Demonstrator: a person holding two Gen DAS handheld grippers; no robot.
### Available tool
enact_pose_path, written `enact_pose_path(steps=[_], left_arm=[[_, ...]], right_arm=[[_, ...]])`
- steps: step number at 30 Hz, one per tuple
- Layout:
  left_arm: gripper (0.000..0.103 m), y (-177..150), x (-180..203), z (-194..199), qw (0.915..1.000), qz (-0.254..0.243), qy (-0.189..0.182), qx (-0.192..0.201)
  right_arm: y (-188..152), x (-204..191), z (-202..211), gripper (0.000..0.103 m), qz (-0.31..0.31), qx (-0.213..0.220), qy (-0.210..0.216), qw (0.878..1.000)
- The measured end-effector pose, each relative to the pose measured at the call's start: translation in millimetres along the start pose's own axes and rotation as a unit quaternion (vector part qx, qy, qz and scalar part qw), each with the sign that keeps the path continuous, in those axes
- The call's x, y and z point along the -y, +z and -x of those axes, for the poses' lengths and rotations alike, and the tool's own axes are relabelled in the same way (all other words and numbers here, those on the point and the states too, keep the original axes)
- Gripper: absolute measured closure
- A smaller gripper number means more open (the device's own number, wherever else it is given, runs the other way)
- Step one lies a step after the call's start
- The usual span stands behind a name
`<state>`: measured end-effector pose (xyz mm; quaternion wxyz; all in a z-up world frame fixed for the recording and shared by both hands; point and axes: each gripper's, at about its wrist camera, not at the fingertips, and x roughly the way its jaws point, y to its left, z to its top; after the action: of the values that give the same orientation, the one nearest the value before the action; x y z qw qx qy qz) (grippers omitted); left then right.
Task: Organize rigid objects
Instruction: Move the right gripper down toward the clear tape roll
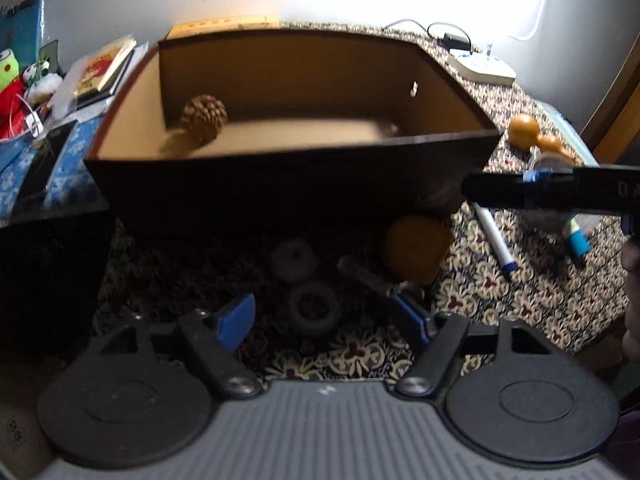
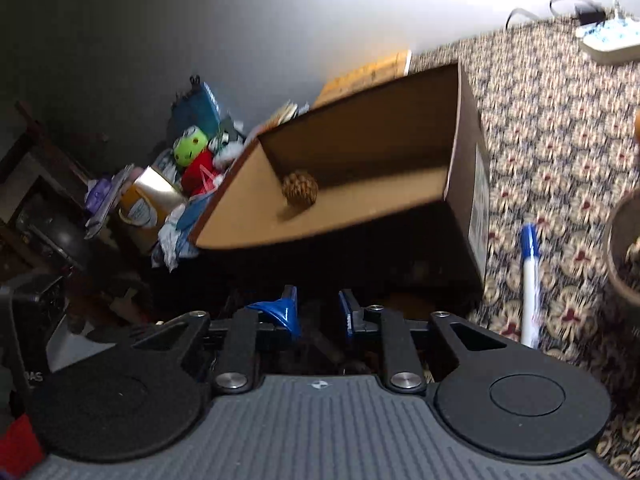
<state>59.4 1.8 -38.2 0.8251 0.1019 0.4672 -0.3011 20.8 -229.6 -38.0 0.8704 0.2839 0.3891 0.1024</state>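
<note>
Sorting: I hover my left gripper point(image 1: 326, 320), jaws spread, over a grey ring point(image 1: 314, 309).
Box point(image 1: 280, 184): open-topped for drop-ins, pine cone point(image 1: 203, 118) inside.
Right gripper point(image 2: 316, 312): jaws narrowly parted, empty.

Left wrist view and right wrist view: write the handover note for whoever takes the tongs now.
Left tongs: open, empty, low over the patterned cloth in front of the box.
Right tongs: open a little, nothing seen between them.
Done: one pine cone lies in the box.
Left on the cloth: two rings, a tube-like piece, a brown block, a blue-capped marker, a wooden piece, and a small bottle.
</note>
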Motion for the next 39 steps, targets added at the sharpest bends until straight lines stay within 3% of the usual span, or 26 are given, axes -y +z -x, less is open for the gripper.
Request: enact_pose_path(steps=[5,13,19,24,31,39], left_arm=[[0.028,-6,1,-21,0.9995,0.000,0.023,-0.021],[0.026,-15,-3,-33,0.9987,-0.037,0.030,-0.018],[0.027,-8,-4,-42,0.9984,-0.054,0.000,-0.013],[0.049,1,-13,-59,0.9980,-0.050,-0.026,-0.029],[0.062,3,-23,-62,0.9978,-0.042,-0.045,-0.025],[0.062,-2,-20,-56,0.9980,-0.043,-0.041,-0.021]], right_arm=[[-13,8,-15,0.101,-0.034,-0.053,0.047,0.997],[-24,18,-54,0.101,-0.133,-0.114,0.113,0.978],[-20,14,-68,0.100,-0.146,-0.106,0.100,0.978],[-15,7,-81,0.100,-0.130,-0.109,0.078,0.982],[-14,-5,-95,0.101,-0.071,-0.109,0.014,0.991],[-13,-8,-103,0.103,-0.043,-0.127,-0.013,0.991]])
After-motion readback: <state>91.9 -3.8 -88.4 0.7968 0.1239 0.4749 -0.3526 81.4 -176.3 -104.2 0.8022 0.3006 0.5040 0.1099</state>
